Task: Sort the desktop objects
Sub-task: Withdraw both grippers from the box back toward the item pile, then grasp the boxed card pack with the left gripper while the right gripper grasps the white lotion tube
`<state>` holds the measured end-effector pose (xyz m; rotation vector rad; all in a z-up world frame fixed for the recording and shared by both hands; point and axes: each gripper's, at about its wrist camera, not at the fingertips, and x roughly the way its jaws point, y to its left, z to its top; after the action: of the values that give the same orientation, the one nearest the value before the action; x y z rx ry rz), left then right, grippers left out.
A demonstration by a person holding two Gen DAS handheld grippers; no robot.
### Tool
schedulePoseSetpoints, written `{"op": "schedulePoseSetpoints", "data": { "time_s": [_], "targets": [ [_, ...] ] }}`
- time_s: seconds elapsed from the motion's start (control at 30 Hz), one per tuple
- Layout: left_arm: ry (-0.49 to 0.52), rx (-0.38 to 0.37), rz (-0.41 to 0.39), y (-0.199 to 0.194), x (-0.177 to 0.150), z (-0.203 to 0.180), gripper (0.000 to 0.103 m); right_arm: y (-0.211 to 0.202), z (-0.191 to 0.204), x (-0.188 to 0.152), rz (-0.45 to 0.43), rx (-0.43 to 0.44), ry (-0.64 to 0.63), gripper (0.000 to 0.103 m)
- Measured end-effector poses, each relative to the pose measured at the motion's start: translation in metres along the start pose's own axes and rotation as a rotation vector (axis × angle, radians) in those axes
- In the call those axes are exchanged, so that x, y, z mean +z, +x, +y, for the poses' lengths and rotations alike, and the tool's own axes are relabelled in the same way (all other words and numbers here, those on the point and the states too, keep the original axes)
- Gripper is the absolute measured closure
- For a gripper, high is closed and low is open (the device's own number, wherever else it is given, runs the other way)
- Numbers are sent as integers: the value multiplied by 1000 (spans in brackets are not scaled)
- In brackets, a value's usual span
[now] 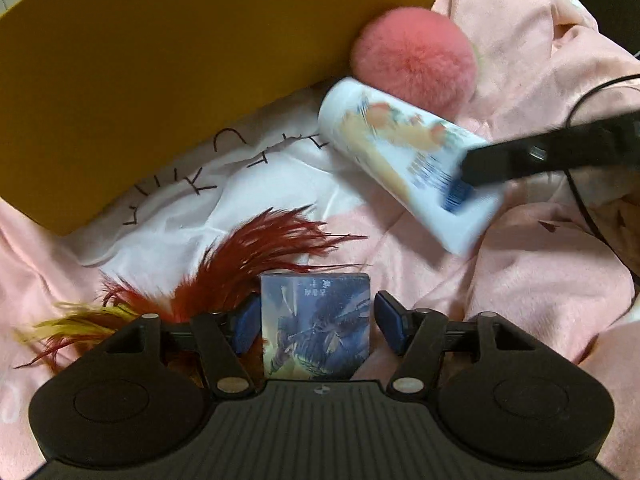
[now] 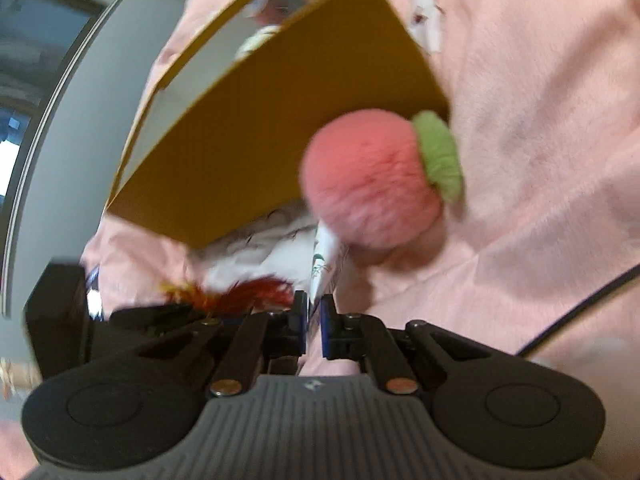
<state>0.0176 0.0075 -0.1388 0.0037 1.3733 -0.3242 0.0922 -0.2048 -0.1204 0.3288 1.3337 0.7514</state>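
— Where am I working here?
— A home, a bedroom by the look: everything lies on a rumpled pink quilt [image 1: 540, 272] with a white printed patch, so a bed.
— What else says home?
— A fluffy pink plush toy [image 2: 372, 184] beside my yellow cardboard box [image 2: 280, 128], and feathers [image 1: 256, 256] near me.

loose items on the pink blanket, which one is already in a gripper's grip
The white tube: the right gripper pinches its flat end, while the card, feathers and pink pompom lie ungripped.
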Motion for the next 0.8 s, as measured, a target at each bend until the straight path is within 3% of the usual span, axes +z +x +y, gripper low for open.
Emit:
{"op": "schedulePoseSetpoints", "data": {
  "time_s": [0.13, 0.33, 0.43, 0.5, 0.6, 0.8],
  "targets": [
    [5, -1, -71, -17, -8, -2, 37, -25, 11, -7, -50, -4, -62, 98],
    [0, -31, -333, -69, -21, -4, 38, -56, 18, 2, -113, -36, -149, 99],
    [3, -19, -412, -74, -20, -9, 38, -66, 22, 2, -151, -117, -213, 99],
    [10, 10, -392, -69, -20, -10, 38, -51, 25, 2, -154, -162, -236, 98],
    [-9, 31, -284, -53, -19, -6, 37, -34, 21, 1, -137, -191, -238, 98],
    [-17, 39, -272, -56, -25, -5, 37, -23, 14, 0, -116, -204, -226, 94]
  ]
}}
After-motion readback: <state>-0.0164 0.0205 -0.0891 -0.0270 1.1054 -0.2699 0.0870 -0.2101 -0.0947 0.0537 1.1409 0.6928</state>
